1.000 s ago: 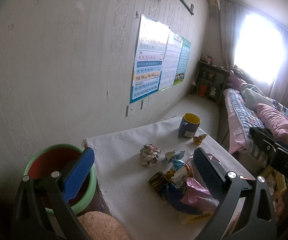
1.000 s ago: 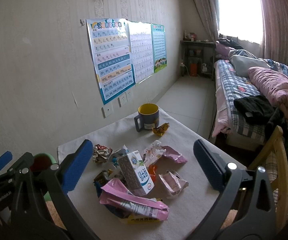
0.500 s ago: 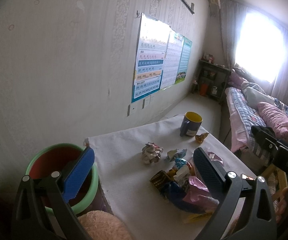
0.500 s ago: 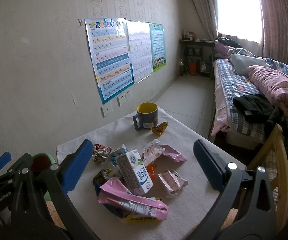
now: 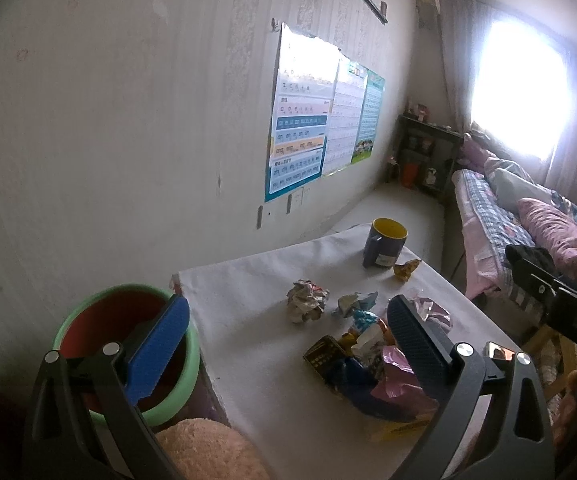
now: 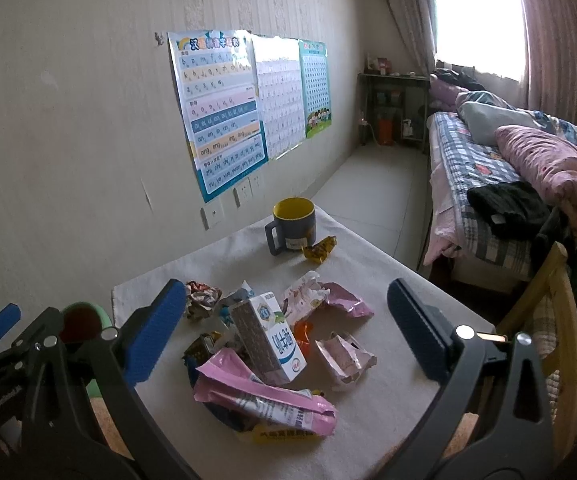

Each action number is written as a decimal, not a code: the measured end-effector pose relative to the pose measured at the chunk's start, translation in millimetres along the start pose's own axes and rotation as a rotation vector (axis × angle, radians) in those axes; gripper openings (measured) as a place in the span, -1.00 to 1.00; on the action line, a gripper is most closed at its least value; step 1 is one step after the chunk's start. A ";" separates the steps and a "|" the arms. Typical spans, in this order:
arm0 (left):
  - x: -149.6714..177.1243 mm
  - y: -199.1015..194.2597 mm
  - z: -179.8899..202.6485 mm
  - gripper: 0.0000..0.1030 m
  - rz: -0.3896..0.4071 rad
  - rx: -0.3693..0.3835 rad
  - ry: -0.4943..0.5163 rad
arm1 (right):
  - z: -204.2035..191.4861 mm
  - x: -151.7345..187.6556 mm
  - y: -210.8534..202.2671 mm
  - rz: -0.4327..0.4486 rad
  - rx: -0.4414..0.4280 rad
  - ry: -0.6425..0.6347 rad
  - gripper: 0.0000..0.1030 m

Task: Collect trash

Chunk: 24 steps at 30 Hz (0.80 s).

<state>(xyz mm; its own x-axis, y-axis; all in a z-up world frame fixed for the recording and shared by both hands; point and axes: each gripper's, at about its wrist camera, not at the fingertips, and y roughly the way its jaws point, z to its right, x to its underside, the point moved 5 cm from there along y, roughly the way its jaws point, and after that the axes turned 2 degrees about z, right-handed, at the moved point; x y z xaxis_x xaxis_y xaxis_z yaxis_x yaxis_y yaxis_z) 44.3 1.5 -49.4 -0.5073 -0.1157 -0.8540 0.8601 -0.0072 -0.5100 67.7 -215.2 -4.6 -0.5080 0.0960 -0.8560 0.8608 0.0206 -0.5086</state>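
We hold both tools spread apart, empty: the left tool (image 5: 284, 336) and right tool (image 6: 286, 320) above the wrapper pile (image 6: 264, 360) on the table (image 6: 376, 396), green-rimmed bin (image 5: 184, 376) beside it.

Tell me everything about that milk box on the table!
The milk box is a small carton, white and blue on its front with printed characters, and a brownish grid-patterned side. It looks like coated cardboard. It leans tilted in the trash pile, its bottom against the pink wrapper, with an orange scrap beside it. No claw touches it. In the left view it is mostly hidden.
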 end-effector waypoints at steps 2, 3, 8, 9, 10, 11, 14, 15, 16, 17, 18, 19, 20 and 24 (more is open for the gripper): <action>0.1 1.3 1.2 0.85 -0.001 0.001 0.011 | 2.0 1.3 2.1 -0.003 -0.003 -0.004 0.93; 1.6 2.7 3.0 0.85 -0.010 0.013 0.020 | 3.4 2.0 3.1 -0.004 -0.009 -0.014 0.93; 10.7 19.6 12.9 0.84 -0.094 0.120 0.000 | 21.7 8.9 11.2 -0.026 -0.018 -0.050 0.93; 15.6 26.4 19.0 0.84 -0.130 0.173 -0.010 | 27.4 11.0 12.8 -0.035 -0.013 -0.045 0.93; 19.8 31.7 24.5 0.84 -0.159 0.206 -0.012 | 34.1 13.4 15.0 -0.045 -0.005 -0.039 0.93; 24.2 36.5 30.6 0.83 -0.185 0.232 -0.010 | 39.4 15.9 16.6 -0.054 0.000 -0.034 0.93; 38.7 56.9 55.9 0.80 -0.270 0.321 0.028 | 56.2 24.8 23.7 -0.101 0.000 -0.012 0.93; 42.9 64.2 64.9 0.74 -0.293 0.339 0.051 | 61.4 28.1 25.9 -0.116 0.001 -0.006 0.93; 47.4 70.1 72.8 0.73 -0.314 0.351 0.068 | 65.1 30.8 27.1 -0.125 0.005 -0.004 0.93; 51.0 78.7 80.2 0.73 -0.340 0.365 0.081 | 69.9 34.1 28.5 -0.135 0.012 -0.002 0.93; 54.3 83.8 85.0 0.73 -0.355 0.372 0.086 | 74.1 37.4 29.7 -0.144 0.018 0.000 0.93; 59.4 89.8 90.2 0.73 -0.373 0.373 0.090 | 77.2 39.9 30.0 -0.150 0.020 0.003 0.93; 63.4 95.9 95.7 0.72 -0.392 0.371 0.092 | 80.1 42.6 31.0 -0.158 0.020 0.007 0.93; 84.0 117.9 104.6 0.43 -0.516 0.377 0.059 | 86.0 49.8 35.5 -0.181 0.015 0.017 0.93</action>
<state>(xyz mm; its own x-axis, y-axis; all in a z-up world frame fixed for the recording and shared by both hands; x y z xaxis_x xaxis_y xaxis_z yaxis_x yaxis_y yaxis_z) 108.7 -113.0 -170.5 -0.8538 0.0506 -0.5181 0.4587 -0.3973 -0.7948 70.3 -295.3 -73.3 -0.6537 0.1091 -0.7488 0.7549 0.0245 -0.6554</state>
